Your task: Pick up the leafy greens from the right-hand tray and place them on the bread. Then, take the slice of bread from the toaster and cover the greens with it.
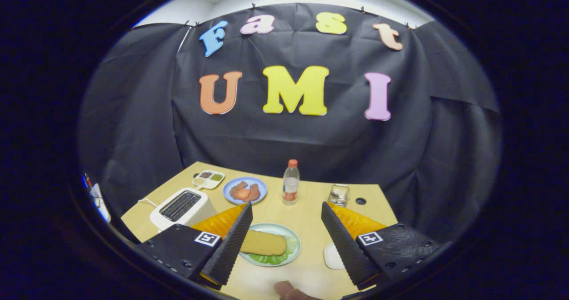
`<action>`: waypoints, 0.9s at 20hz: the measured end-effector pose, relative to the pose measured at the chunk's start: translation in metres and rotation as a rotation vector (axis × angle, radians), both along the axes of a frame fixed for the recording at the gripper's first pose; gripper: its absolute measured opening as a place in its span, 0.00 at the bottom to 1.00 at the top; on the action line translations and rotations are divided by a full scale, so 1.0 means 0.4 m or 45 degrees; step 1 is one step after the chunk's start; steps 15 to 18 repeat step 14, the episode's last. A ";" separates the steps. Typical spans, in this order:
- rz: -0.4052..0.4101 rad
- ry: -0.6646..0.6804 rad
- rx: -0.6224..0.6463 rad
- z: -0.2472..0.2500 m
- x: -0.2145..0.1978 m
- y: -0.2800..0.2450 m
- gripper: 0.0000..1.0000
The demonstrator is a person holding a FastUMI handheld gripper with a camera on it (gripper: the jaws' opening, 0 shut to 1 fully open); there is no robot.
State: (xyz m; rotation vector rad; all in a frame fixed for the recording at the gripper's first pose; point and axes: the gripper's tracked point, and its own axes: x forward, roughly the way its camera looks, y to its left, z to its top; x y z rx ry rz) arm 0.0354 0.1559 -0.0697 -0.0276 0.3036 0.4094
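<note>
My gripper [286, 213] hangs open above the wooden table, with nothing between its fingers. Low between the fingers lies a pale green plate [291, 237]; on it a slice of bread [263, 243] lies on top of leafy greens [272, 259], which peek out at the near side. The white toaster [182, 206] stands to the left, beyond my left finger, its slots dark. A white tray [333, 256] is partly hidden behind my right finger.
Farther back stand a blue plate with meat [245, 190], a small divided dish [208, 179], a clear bottle with a red cap [290, 182] and a glass jar [339, 195]. A fingertip of a person [286, 289] shows at the near table edge.
</note>
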 end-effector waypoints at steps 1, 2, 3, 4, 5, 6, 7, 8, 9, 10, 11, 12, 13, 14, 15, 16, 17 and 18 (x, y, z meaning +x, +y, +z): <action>-0.015 -0.054 0.029 0.042 -0.024 -0.009 0.96; -0.042 -0.114 0.052 0.082 -0.047 -0.025 0.96; -0.060 -0.158 0.070 0.114 -0.065 -0.038 0.96; -0.073 -0.203 0.087 0.141 -0.095 -0.047 0.96; -0.084 -0.254 0.105 0.175 -0.124 -0.059 0.96; -0.094 -0.291 0.114 0.202 -0.148 -0.067 0.96; -0.106 -0.322 0.119 0.220 -0.170 -0.078 0.96; -0.114 -0.340 0.129 0.236 -0.191 -0.082 0.96; -0.122 -0.343 0.139 0.248 -0.210 -0.085 0.96; -0.125 -0.348 0.152 0.256 -0.227 -0.085 0.96; -0.135 -0.355 0.157 0.269 -0.242 -0.089 0.96; -0.150 -0.363 0.154 0.274 -0.252 -0.099 0.96; -0.162 -0.371 0.150 0.279 -0.262 -0.103 0.96; -0.174 -0.375 0.142 0.282 -0.274 -0.104 0.96; -0.174 -0.375 0.142 0.282 -0.274 -0.104 0.96; -0.174 -0.375 0.142 0.282 -0.274 -0.104 0.96; -0.174 -0.375 0.142 0.282 -0.274 -0.104 0.96; -0.174 -0.375 0.142 0.282 -0.274 -0.104 0.96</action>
